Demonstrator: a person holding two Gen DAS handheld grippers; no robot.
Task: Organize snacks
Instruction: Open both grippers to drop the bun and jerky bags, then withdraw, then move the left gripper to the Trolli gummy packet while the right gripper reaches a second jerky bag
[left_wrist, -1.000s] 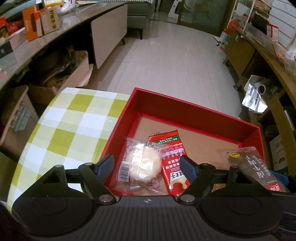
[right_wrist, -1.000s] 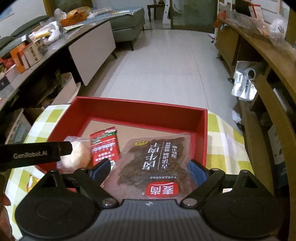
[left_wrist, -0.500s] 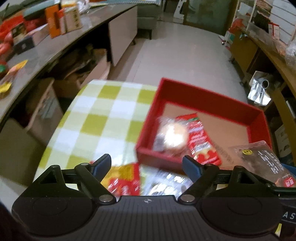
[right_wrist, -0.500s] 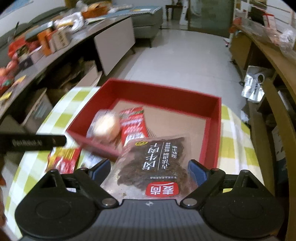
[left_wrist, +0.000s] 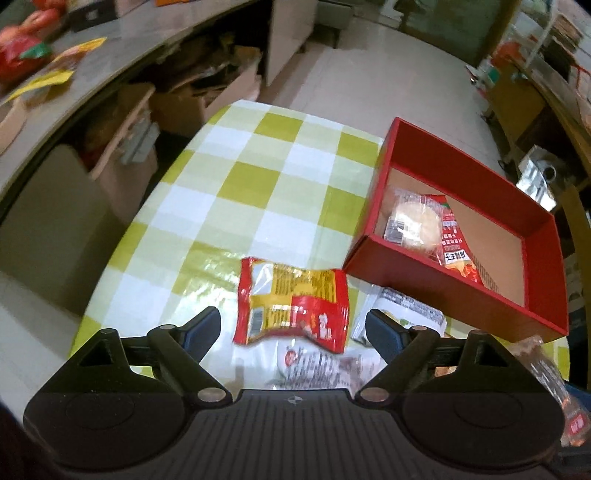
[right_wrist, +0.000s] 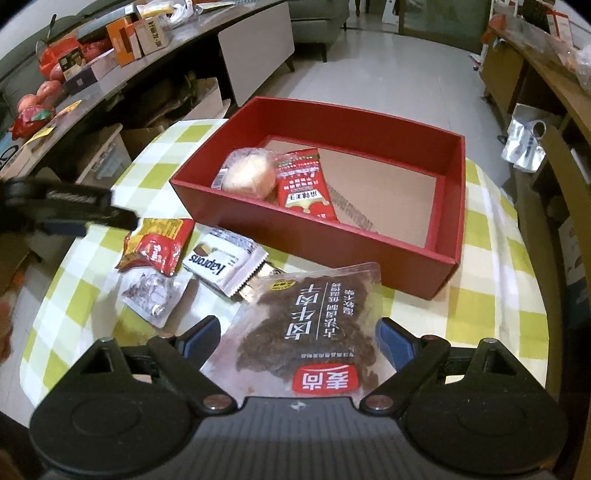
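Holding bun (right_wrist: 248, 173) and red sachet (right_wrist: 303, 186), red box (right_wrist: 448, 206), left hand-held gripper (left_wrist: 293, 326) wide, right hand-held gripper (right_wrist: 297, 338) gripping jerky bag (right_wrist: 314, 332).

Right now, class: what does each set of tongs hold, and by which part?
Right tongs: the dark jerky packet, by its side edges. Left tongs: open, holding nothing.

The box (right_wrist: 332, 236) is red with a brown floor. The tablecloth (left_wrist: 258, 177) is checked green and white.
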